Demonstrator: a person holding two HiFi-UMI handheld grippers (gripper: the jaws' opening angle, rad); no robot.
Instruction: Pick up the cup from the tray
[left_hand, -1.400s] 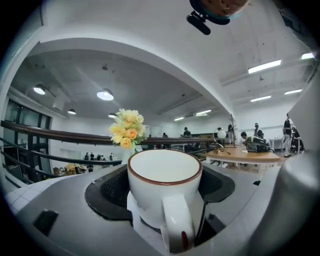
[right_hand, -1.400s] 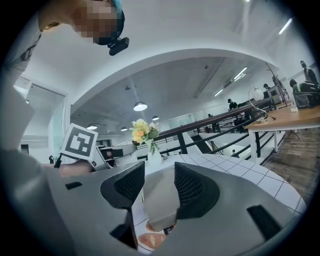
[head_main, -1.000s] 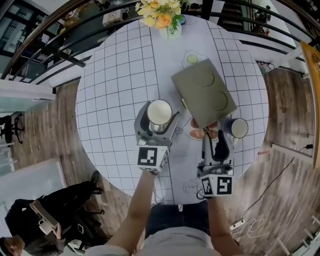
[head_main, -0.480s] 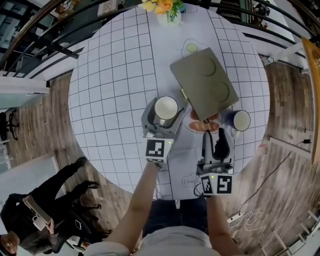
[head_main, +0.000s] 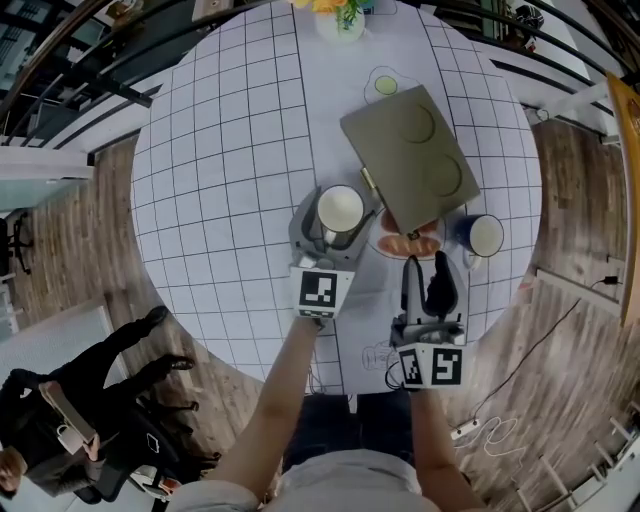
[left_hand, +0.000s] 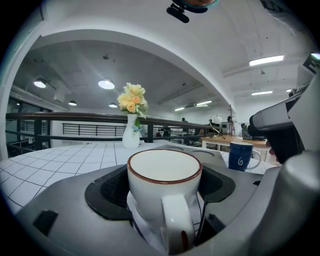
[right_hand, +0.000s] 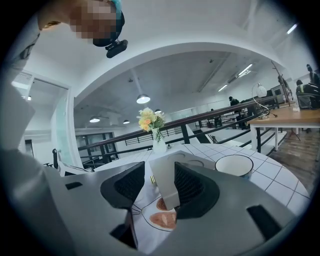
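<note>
My left gripper is closed around the white cup. Its black pads press the cup's two sides, and the cup's handle points back toward the gripper's camera. The cup has a thin brown rim and looks empty. It is off the tray and sits in the jaws just beside the tray's near left edge, above the checked table. I cannot tell whether its base touches the cloth.

My right gripper is closed on the near corner of the tray. The grey-green slab is tilted, and in the right gripper view the corner stands between the pads, tight against the right pad. Two shallow round hollows show on the tray's top face. Under the held corner I see a round plate with pinkish-brown patches on it.

A dark blue cup stands on the table just right of the tray's near edge. At the table's far side there is a white vase of yellow flowers.
</note>
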